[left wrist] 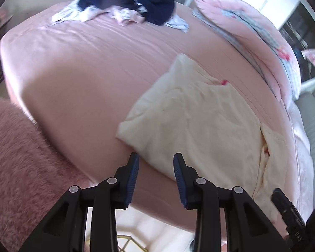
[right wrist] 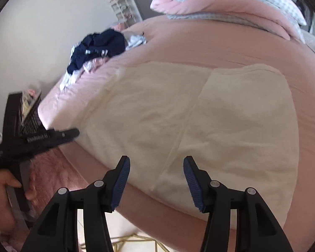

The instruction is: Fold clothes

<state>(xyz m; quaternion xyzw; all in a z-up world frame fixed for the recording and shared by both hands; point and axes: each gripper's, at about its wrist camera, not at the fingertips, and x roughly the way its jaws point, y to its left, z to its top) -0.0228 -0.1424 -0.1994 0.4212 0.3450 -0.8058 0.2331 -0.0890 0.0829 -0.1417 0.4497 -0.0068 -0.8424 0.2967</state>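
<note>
A cream garment (right wrist: 191, 124) lies partly folded on a pink-sheeted bed (left wrist: 77, 79), one panel turned over its right side, its near edge close to the bed's front edge. The left gripper (left wrist: 156, 178) hangs above that near edge, its jaws partly open with nothing between them, the blue pads clear of the cloth. The right gripper (right wrist: 156, 180) hovers over the garment's front hem, its jaws somewhat wider and likewise empty. In the right wrist view a hand (right wrist: 2, 191) grips the handle of the left gripper at the bed's left side. A heap of navy and pale clothes (left wrist: 126, 4) sits at the far corner, well apart from the cream piece, and a folded pink quilt (right wrist: 226, 2) lies along the bed's far right side.
</note>
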